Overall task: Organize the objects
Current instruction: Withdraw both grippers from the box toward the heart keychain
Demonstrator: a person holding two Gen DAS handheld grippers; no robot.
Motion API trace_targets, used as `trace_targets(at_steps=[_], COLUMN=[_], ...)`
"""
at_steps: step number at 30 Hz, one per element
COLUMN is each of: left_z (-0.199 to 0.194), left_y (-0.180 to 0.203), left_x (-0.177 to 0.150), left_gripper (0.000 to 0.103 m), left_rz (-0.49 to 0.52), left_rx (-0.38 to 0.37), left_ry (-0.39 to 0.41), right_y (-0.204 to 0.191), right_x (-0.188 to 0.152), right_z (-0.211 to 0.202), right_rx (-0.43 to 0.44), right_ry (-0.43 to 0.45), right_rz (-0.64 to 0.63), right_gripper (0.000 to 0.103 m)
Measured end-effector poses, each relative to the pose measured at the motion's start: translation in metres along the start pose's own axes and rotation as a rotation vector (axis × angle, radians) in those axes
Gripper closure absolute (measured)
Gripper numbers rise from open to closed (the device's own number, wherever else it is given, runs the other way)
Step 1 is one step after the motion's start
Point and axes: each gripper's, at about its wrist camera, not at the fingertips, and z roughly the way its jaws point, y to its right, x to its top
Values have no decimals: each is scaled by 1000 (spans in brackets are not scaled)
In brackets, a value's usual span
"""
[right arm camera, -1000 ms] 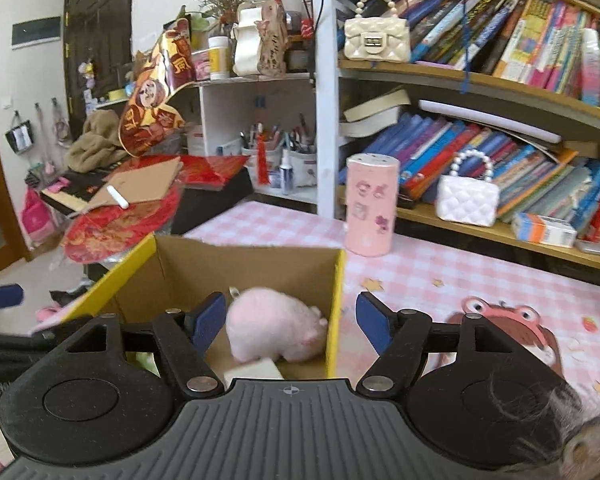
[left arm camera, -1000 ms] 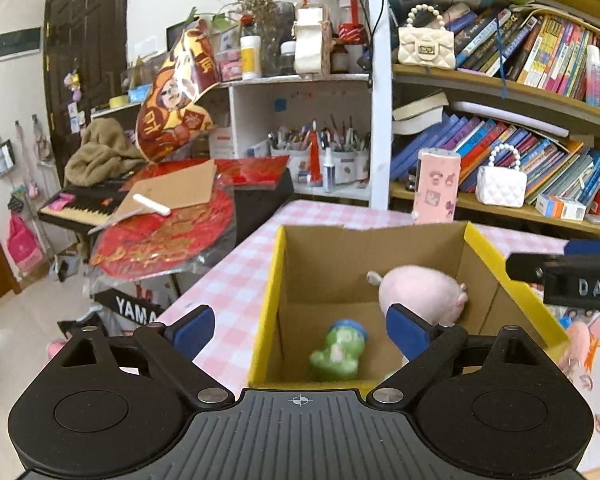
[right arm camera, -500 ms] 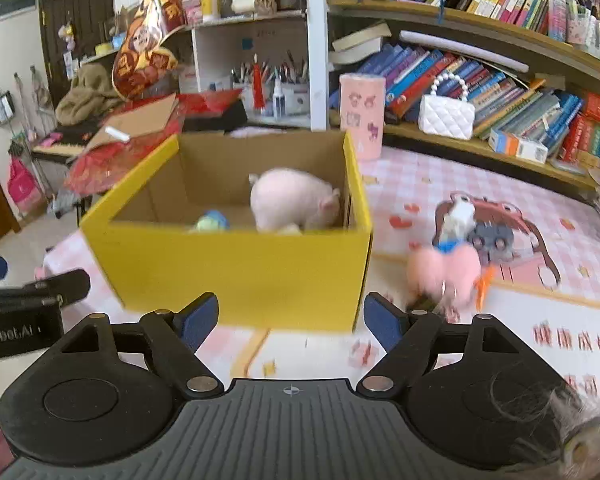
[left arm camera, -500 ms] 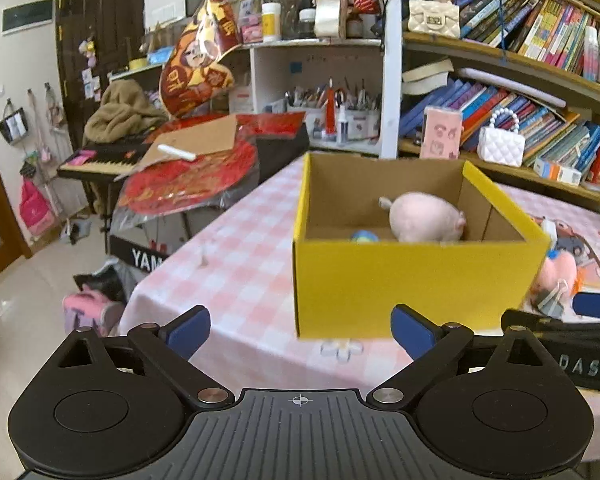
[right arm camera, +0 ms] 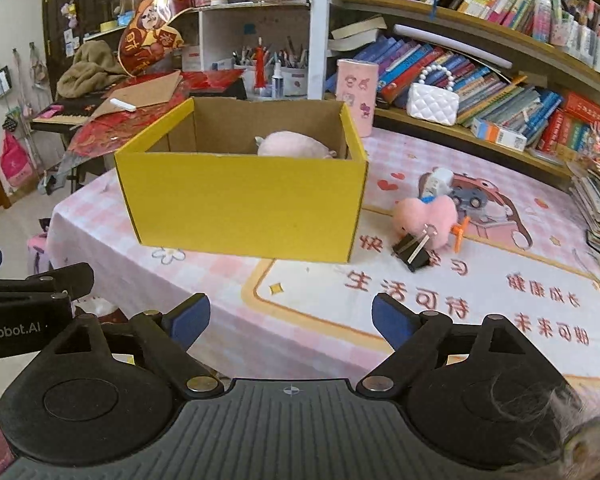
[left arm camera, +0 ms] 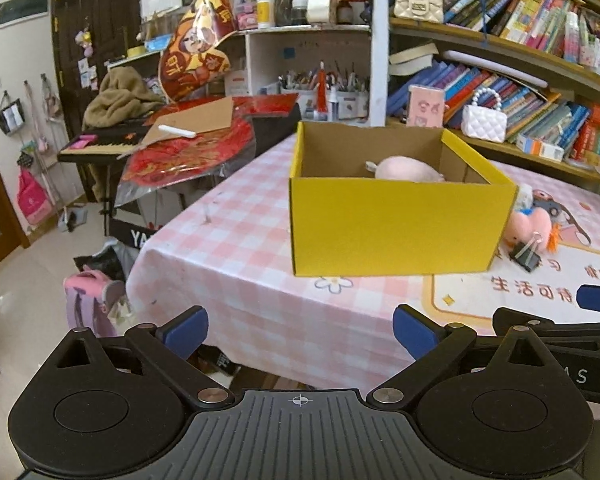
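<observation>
A yellow cardboard box stands open-topped on the pink checked tablecloth. A pale pink plush pig lies inside it, its back showing over the rim. Right of the box lie a pink heart plush, a black binder clip and a small toy car. My left gripper is open and empty, well short of the box. My right gripper hangs over the table's near part, its jaws opening with nothing between them.
A pink cylinder tin stands behind the box. Bookshelves with a white quilted handbag run along the back. A keyboard piled with red paper and cardboard sits left of the table. A stack of books lies at the right edge.
Both grippers have pulled back from above the box toward the table's near edge. The right gripper's jaws have widened. The green toy inside the box is now hidden by its front wall.
</observation>
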Motion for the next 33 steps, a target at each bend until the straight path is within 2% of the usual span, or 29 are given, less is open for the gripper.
trace_targets(at_steps=[6, 18, 33], left_z=[-4, -4, 7], left_y=[10, 45, 111], left_x=[-8, -9, -3], left_gripper=[2, 2, 2], left_rz=[31, 130, 246], left_rx=[-56, -168, -309], left_ry=[-22, -14, -35], right_y=[8, 37, 96], right_x=[-13, -29, -45], right_z=[-13, -32, -44], right_rx=[-56, -188, -326], right_ry=[-15, -28, -70], right_rz=[42, 142, 255], right_gripper=[15, 13, 12])
